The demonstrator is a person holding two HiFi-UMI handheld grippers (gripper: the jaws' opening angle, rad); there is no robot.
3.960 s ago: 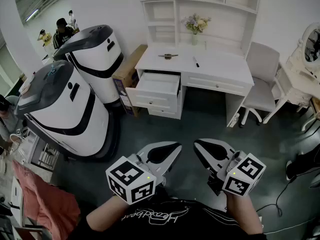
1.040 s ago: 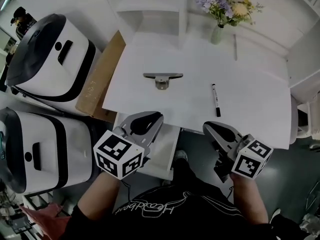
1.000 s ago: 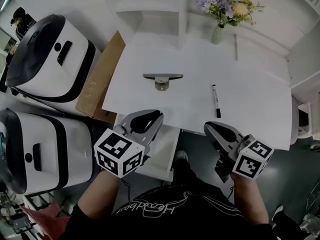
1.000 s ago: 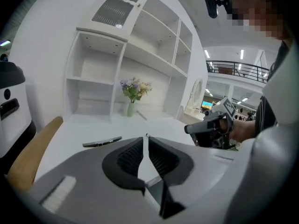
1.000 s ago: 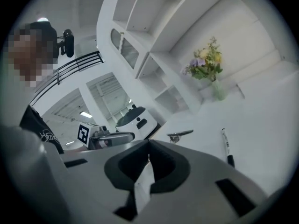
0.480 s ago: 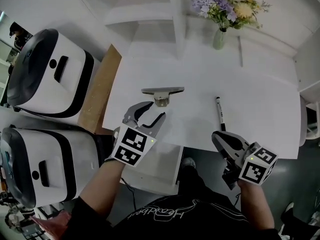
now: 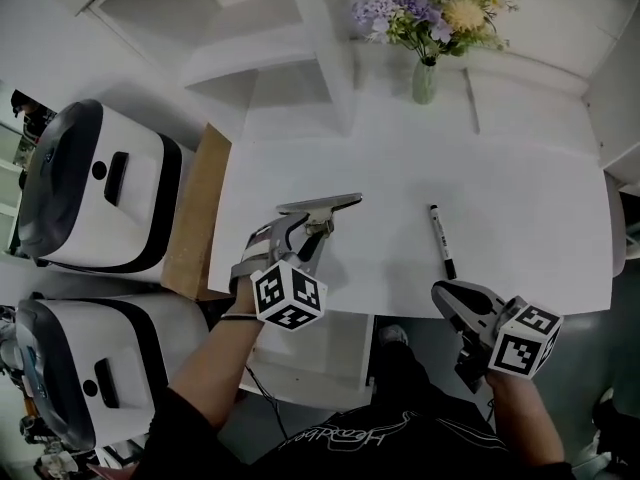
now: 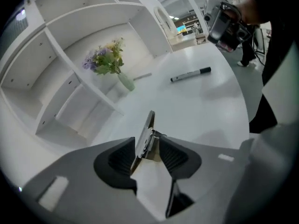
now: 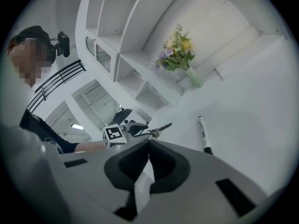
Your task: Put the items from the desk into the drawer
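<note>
A grey metal clip [image 7: 322, 206] with a long flat bar sits at the middle of the white desk [image 7: 520, 198], tilted. My left gripper [image 7: 300, 238] is shut on it; in the left gripper view the clip [image 8: 148, 125] stands between the jaws of the left gripper [image 8: 147, 147]. A black-capped white marker [image 7: 441, 240] lies on the desk to the right, also seen as the marker [image 8: 190, 74] and the marker [image 9: 202, 134]. My right gripper [image 7: 456, 306] hangs shut and holding nothing at the desk's front edge, near the marker. The open white drawer [image 7: 322, 353] shows under the desk front.
A vase of flowers [image 7: 425, 73] stands at the back of the desk below white shelves [image 7: 250, 28]. Two large white-and-black machines [image 7: 95, 193] and a cardboard box [image 7: 190, 218] stand left of the desk.
My left gripper has moved forward over the desk to the metal clip and shut on it; the clip's bar now sits tilted. The right gripper has stayed near the front edge.
</note>
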